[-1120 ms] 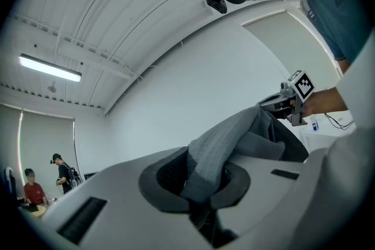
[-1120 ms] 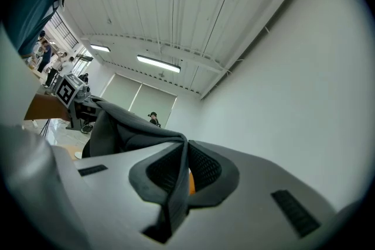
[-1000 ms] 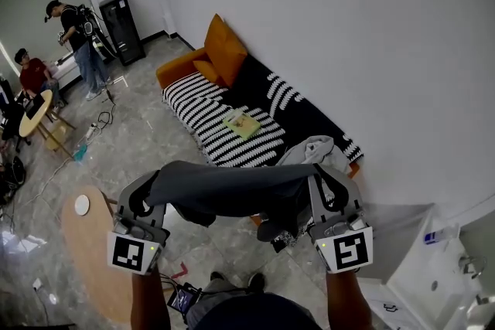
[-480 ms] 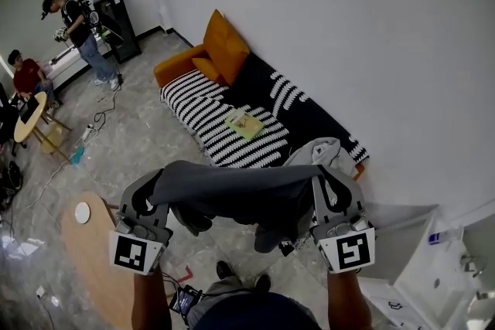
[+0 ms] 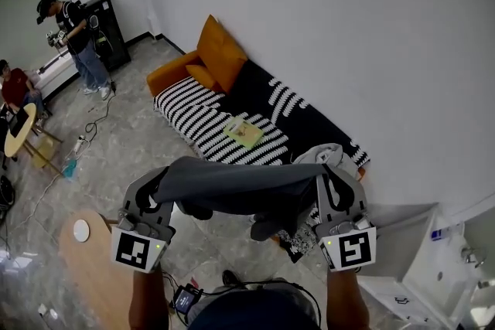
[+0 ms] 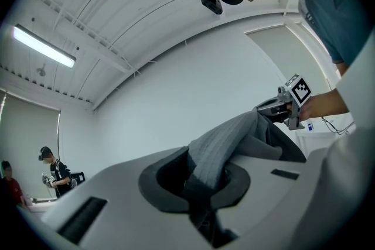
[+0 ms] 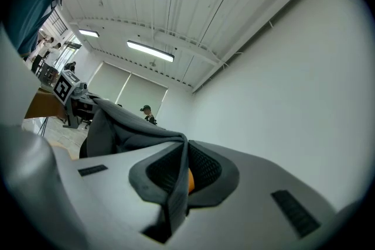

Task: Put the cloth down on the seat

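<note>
A dark grey cloth point(image 5: 240, 185) hangs stretched between my two grippers, in the air short of the sofa. My left gripper point(image 5: 164, 180) is shut on its left end and my right gripper point(image 5: 325, 180) on its right end. In the left gripper view the cloth point(image 6: 225, 140) runs out of the shut left gripper point(image 6: 196, 184) toward the other gripper point(image 6: 288, 108). In the right gripper view the cloth point(image 7: 126, 126) is pinched in the right gripper point(image 7: 176, 181). The striped black-and-white seat point(image 5: 193, 108) lies beyond the cloth.
On the sofa lie orange cushions point(image 5: 220, 50), a greenish book point(image 5: 244, 132) and a pale garment point(image 5: 321, 154) at its near end. A round wooden table point(image 5: 85, 259) is at lower left. A person point(image 5: 73, 42) stands far left by a black cabinet point(image 5: 104, 19). White furniture point(image 5: 433, 274) stands lower right.
Both grippers have carried the stretched cloth toward the sofa, which now sits closer below them. The grip on both ends is unchanged.
</note>
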`<state>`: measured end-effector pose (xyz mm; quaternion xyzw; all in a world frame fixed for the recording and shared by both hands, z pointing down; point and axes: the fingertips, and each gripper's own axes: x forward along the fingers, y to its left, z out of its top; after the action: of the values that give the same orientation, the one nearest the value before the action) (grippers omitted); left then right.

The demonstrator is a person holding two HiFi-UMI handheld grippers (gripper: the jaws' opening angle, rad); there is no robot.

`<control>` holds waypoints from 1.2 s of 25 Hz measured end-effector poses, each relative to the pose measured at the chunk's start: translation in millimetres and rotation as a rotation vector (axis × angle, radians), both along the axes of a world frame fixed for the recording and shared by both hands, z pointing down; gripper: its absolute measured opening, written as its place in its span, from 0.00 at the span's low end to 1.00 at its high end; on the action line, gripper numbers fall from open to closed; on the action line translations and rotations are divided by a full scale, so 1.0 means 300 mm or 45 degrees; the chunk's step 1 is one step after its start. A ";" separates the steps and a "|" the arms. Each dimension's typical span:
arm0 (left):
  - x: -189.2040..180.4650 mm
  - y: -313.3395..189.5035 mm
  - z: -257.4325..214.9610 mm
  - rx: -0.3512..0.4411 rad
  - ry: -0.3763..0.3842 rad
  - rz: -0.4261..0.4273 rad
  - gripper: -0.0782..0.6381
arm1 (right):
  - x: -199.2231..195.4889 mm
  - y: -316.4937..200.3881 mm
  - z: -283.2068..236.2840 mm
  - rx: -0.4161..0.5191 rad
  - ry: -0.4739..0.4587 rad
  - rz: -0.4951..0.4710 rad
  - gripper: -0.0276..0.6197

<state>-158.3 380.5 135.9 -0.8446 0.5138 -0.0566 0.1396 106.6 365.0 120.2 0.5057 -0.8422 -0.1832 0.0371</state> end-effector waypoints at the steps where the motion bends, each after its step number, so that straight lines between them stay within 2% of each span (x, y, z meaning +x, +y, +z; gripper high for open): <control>1: -0.010 -0.012 0.001 0.003 0.005 0.007 0.14 | -0.010 -0.007 0.002 0.000 0.001 0.006 0.08; 10: -0.051 -0.146 0.041 -0.029 -0.005 -0.002 0.14 | -0.050 -0.144 0.031 -0.017 0.013 -0.008 0.08; 25: 0.048 -0.384 0.072 -0.056 -0.050 -0.125 0.14 | 0.041 -0.461 0.097 -0.080 -0.044 -0.130 0.08; 30: 0.054 -0.436 0.097 -0.079 -0.059 -0.128 0.14 | 0.044 -0.526 0.106 -0.088 -0.054 -0.133 0.08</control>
<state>-142.0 249.8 164.8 -0.8201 0.5502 -0.0992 0.1221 120.0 207.2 151.9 0.4633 -0.8739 -0.1448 0.0270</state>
